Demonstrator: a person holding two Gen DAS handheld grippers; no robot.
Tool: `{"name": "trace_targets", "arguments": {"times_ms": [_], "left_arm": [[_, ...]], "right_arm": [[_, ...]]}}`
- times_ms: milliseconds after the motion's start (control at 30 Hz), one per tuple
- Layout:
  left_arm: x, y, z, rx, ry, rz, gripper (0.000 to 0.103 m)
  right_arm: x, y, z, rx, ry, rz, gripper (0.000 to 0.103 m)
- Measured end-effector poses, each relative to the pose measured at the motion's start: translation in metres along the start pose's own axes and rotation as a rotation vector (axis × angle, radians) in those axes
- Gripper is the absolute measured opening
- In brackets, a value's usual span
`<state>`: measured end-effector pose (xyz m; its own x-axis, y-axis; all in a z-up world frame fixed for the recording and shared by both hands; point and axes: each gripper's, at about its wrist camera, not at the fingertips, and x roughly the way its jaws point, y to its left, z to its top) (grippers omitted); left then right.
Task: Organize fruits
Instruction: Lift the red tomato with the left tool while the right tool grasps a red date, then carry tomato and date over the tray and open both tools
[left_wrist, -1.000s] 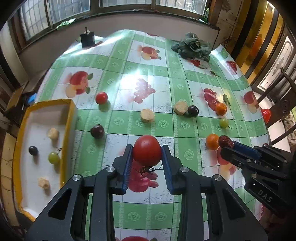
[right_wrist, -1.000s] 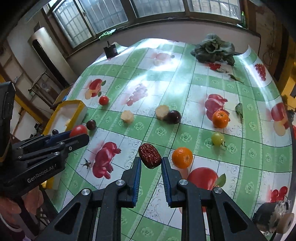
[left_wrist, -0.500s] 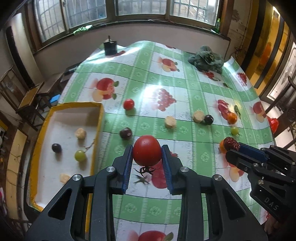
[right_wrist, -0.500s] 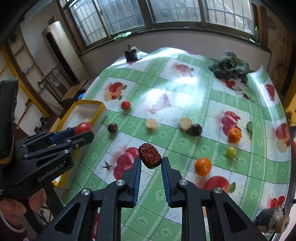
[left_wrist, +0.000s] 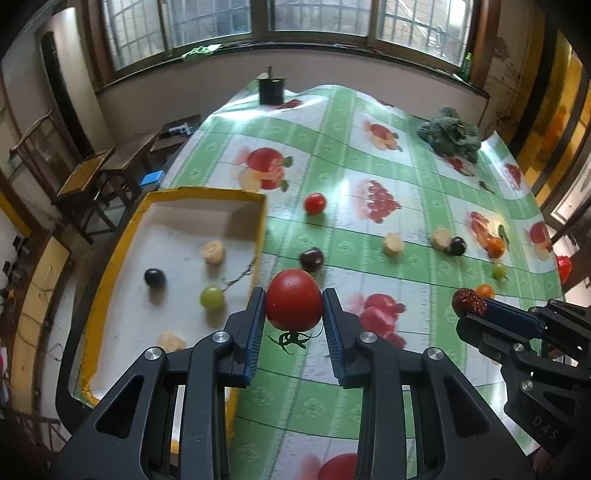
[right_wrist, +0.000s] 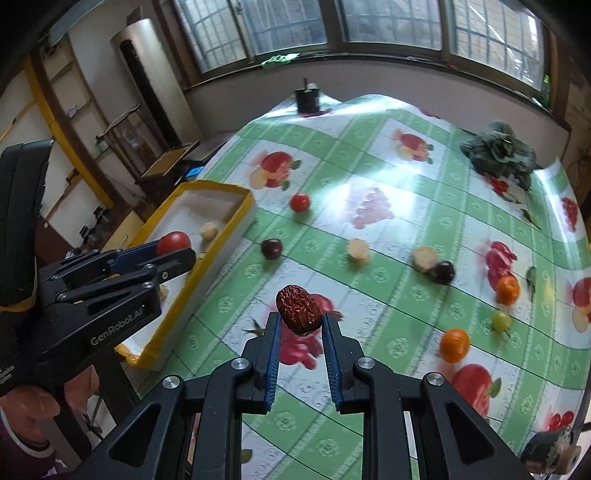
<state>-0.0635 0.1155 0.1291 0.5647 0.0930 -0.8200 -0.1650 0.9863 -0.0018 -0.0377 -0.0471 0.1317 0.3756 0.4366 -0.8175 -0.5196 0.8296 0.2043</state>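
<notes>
From the left wrist, the left gripper clamps a tomato, and the tray has slid closer, now just beside it: drop-off looks near. From the right wrist, the right gripper pinches a date above the cloth, carried toward the tray too, though farther off.

i see a surface under a green and white checked cloth printed with fruit pictures. at its far edge stands a small dark container. a heap of dark leafy greens lies at the far right corner. barred windows run along the back wall. wooden chairs stand to the left, beside a tall white cylinder.
</notes>
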Motion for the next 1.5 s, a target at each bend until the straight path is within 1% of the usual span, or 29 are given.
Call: {"name": "trace_targets", "arguments": {"times_ms": [167,367,533,667,900,1200,1300,1500], "left_arm": [[0.002,0.024,-0.003,-0.031,0.001,0.037,0.03],[0.009,0.056,-0.008,-0.078,0.024,0.073,0.03],[0.015,0.086,-0.009,-0.142,0.054,0.049,0.03],[0.021,0.107,-0.013,-0.181,0.074,0.055,0.03],[0.037,0.139,-0.025,-0.24,0.132,0.082,0.03],[0.054,0.158,-0.038,-0.267,0.19,0.088,0.03],[0.06,0.166,-0.044,-0.295,0.222,0.092,0.03],[0.071,0.172,-0.049,-0.32,0.262,0.077,0.03]], "right_arm": [[0.013,0.02,0.006,-0.033,0.016,0.026,0.021],[0.03,0.045,0.014,-0.074,0.037,0.058,0.021],[0.042,0.063,0.022,-0.099,0.04,0.084,0.021],[0.051,0.073,0.027,-0.106,0.047,0.1,0.021],[0.073,0.094,0.033,-0.141,0.082,0.131,0.021],[0.116,0.137,0.039,-0.23,0.154,0.191,0.021],[0.134,0.15,0.04,-0.26,0.184,0.194,0.021],[0.168,0.162,0.04,-0.284,0.25,0.191,0.021]]}}
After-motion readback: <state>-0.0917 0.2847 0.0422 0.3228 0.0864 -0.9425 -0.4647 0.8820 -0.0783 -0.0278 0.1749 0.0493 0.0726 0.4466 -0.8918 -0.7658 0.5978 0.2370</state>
